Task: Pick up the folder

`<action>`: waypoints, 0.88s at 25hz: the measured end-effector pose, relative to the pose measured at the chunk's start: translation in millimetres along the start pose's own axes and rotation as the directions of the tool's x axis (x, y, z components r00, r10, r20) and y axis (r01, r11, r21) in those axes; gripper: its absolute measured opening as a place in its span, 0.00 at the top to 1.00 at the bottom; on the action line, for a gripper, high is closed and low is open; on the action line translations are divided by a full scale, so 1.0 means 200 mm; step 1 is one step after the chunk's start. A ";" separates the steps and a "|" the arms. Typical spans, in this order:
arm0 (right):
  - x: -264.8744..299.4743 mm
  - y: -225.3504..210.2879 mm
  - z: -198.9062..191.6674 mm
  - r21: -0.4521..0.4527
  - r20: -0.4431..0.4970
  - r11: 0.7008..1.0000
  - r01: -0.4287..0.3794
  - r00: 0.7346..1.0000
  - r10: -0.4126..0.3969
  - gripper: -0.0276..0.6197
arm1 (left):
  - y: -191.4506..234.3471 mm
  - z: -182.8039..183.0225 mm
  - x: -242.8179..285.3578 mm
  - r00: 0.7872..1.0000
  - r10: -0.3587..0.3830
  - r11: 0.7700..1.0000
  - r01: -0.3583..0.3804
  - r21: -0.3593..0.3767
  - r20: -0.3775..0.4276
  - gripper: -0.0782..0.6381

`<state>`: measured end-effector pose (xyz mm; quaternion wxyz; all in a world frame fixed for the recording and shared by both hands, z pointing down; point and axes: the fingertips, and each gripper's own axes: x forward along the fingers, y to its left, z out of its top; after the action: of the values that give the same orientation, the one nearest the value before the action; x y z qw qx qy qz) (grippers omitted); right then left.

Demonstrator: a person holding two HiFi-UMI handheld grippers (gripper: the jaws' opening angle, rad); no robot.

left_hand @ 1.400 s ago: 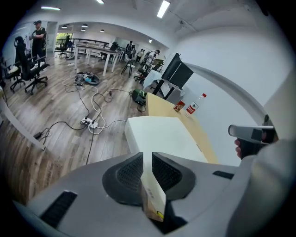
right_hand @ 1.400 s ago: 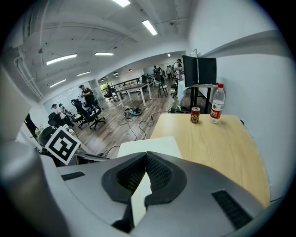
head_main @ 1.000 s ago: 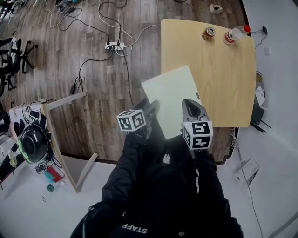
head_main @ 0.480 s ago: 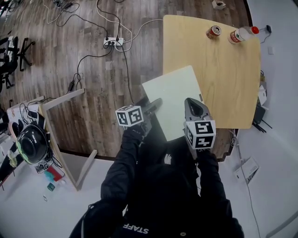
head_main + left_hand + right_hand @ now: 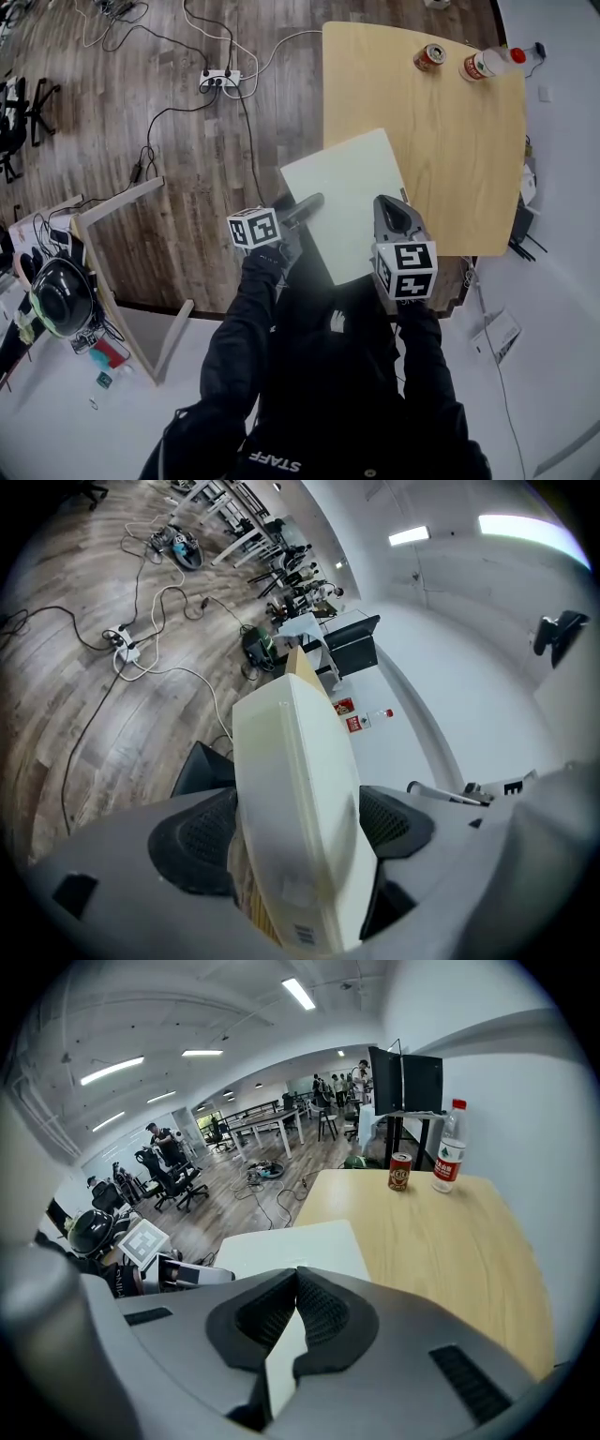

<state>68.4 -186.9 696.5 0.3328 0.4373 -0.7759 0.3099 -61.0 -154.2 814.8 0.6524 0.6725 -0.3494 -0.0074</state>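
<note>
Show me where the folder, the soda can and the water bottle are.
folder (image 5: 345, 192), head view, the middle of its pale cover.
soda can (image 5: 430, 57), head view, its top.
water bottle (image 5: 478, 66), head view, its labelled body.

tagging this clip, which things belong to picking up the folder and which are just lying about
Job: folder; right gripper, shut on its edge; left gripper, whose fingers have just been opening, folder between them.
Lying about: can, bottle, power strip, helmet.
</note>
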 end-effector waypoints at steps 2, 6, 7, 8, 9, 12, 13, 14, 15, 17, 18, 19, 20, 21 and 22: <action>0.01 0.00 0.00 0.004 -0.002 1.000 0.002 1.000 -0.002 0.92 | 0.00 0.01 0.02 0.999 -0.033 0.999 0.033 -0.029 0.011 0.35; 0.02 -0.02 -0.02 0.009 -0.008 1.000 0.007 1.000 -0.007 0.92 | 0.01 0.01 0.06 0.997 -0.076 0.995 0.077 -0.057 0.024 0.35; 0.02 -0.02 -0.03 0.011 -0.010 1.000 0.008 1.000 -0.008 0.92 | 0.00 0.01 0.07 0.996 -0.085 0.994 0.086 -0.061 0.021 0.35; 0.02 -0.02 -0.04 0.011 -0.012 1.000 0.010 1.000 -0.010 0.92 | 0.00 0.00 0.08 0.995 -0.097 0.993 0.098 -0.070 0.021 0.35; 0.02 -0.02 -0.04 0.012 -0.013 1.000 0.011 1.000 -0.011 0.92 | -0.01 0.00 0.09 0.994 -0.109 0.991 0.111 -0.080 0.025 0.35; 0.02 -0.01 -0.06 0.013 -0.016 1.000 0.013 1.000 -0.013 0.92 | -0.02 0.00 0.09 0.988 -0.145 0.982 0.149 -0.113 0.044 0.35; 0.01 -0.01 -0.06 0.015 -0.016 1.000 0.013 1.000 -0.013 0.92 | -0.02 0.00 0.09 0.988 -0.149 0.981 0.154 -0.118 0.047 0.35; 0.01 -0.01 -0.07 0.017 -0.017 1.000 0.013 1.000 -0.012 0.92 | -0.02 0.00 0.08 0.988 -0.148 0.981 0.153 -0.120 0.049 0.35; 0.00 -0.01 -0.07 0.018 -0.017 1.000 0.013 1.000 -0.012 0.92 | -0.03 0.00 0.08 0.988 -0.144 0.982 0.149 -0.119 0.052 0.35; -0.01 -0.01 -0.08 0.021 -0.015 1.000 0.013 1.000 -0.012 0.92 | -0.05 0.00 0.07 0.989 -0.132 0.984 0.139 -0.112 0.067 0.35; -0.02 -0.01 -0.07 0.021 -0.012 1.000 0.012 1.000 -0.012 0.92 | -0.05 0.01 0.06 0.989 -0.125 0.985 0.133 -0.106 0.079 0.35; -0.03 -0.01 -0.06 0.022 -0.007 1.000 0.013 1.000 -0.012 0.92 | -0.06 0.01 0.05 0.989 -0.118 0.987 0.127 -0.099 0.091 0.35; -0.04 -0.01 -0.06 0.022 -0.002 1.000 0.013 1.000 -0.013 0.92 | -0.07 0.02 0.04 0.989 -0.110 0.989 0.119 -0.088 0.102 0.36; -0.05 -0.01 -0.05 0.023 0.003 1.000 0.014 1.000 -0.014 0.92 | -0.08 0.03 0.02 0.989 -0.101 0.991 0.109 -0.071 0.111 0.37; -0.06 0.00 -0.05 0.025 0.008 1.000 0.015 1.000 -0.016 0.92 | -0.09 0.04 0.01 0.988 -0.095 0.994 0.101 -0.050 0.118 0.39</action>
<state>75.6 -174.4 693.0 0.3266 0.4487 -0.7699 0.3150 -55.6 -163.8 798.1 0.6484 0.6689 -0.3528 -0.0881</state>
